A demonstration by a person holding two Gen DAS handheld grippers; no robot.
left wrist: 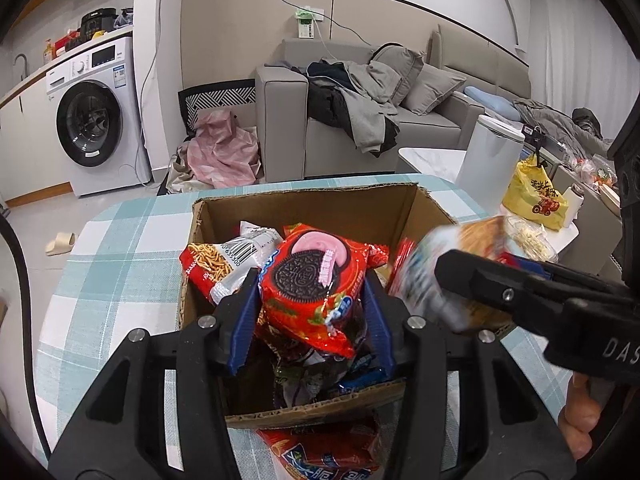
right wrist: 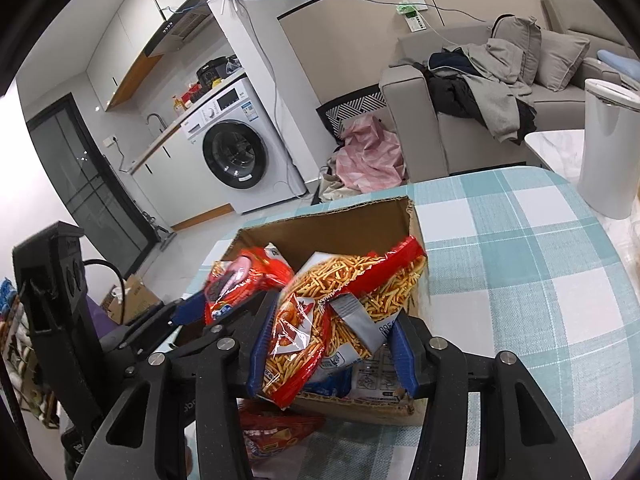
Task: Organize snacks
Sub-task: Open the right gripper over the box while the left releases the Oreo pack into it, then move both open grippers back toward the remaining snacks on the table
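A cardboard box (left wrist: 304, 208) stands on the checked tablecloth, filled with several snack packs. My left gripper (left wrist: 310, 312) is shut on a red Oreo pack (left wrist: 312, 280) and holds it over the box. My right gripper (right wrist: 328, 344) is shut on a red and clear pack of fried noodle sticks (right wrist: 320, 320) over the box (right wrist: 320, 232); that pack shows blurred at the right in the left wrist view (left wrist: 440, 272). The Oreo pack also shows in the right wrist view (right wrist: 244, 280). Another noodle snack pack (left wrist: 216, 264) lies in the box.
A red snack pack (left wrist: 320, 456) lies on the table (left wrist: 120, 264) in front of the box. A white bin (left wrist: 488, 152), a yellow bag (left wrist: 532, 196), a grey sofa (left wrist: 360, 120) and a washing machine (left wrist: 92, 120) stand beyond the table.
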